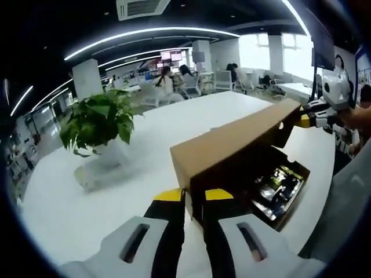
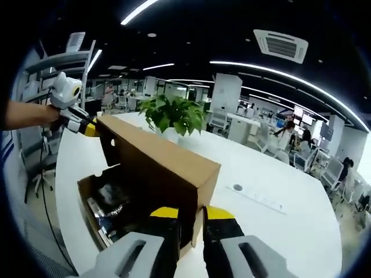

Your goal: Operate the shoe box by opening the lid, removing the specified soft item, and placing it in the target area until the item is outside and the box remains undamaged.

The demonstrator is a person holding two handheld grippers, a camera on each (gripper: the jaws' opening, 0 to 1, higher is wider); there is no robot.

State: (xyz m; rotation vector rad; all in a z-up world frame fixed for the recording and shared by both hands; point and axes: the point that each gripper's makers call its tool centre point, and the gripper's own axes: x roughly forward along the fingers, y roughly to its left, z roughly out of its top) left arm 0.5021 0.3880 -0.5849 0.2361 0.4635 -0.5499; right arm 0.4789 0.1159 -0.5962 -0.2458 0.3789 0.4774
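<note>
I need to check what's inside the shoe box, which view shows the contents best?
The left gripper view: the box contents lie in open sight below the raised lid. In the right gripper view the contents are darker and partly hidden by the lid.

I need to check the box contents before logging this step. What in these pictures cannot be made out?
- What lies in the shoe box: left gripper view, the raised lid shades it; dark, glossy shapes, kind unclear.
- The same contents in the right gripper view: the lid covers most of the box.
- The plant's pot: right gripper view, behind the lid.
- Far desks and people: too small, both views.
</note>
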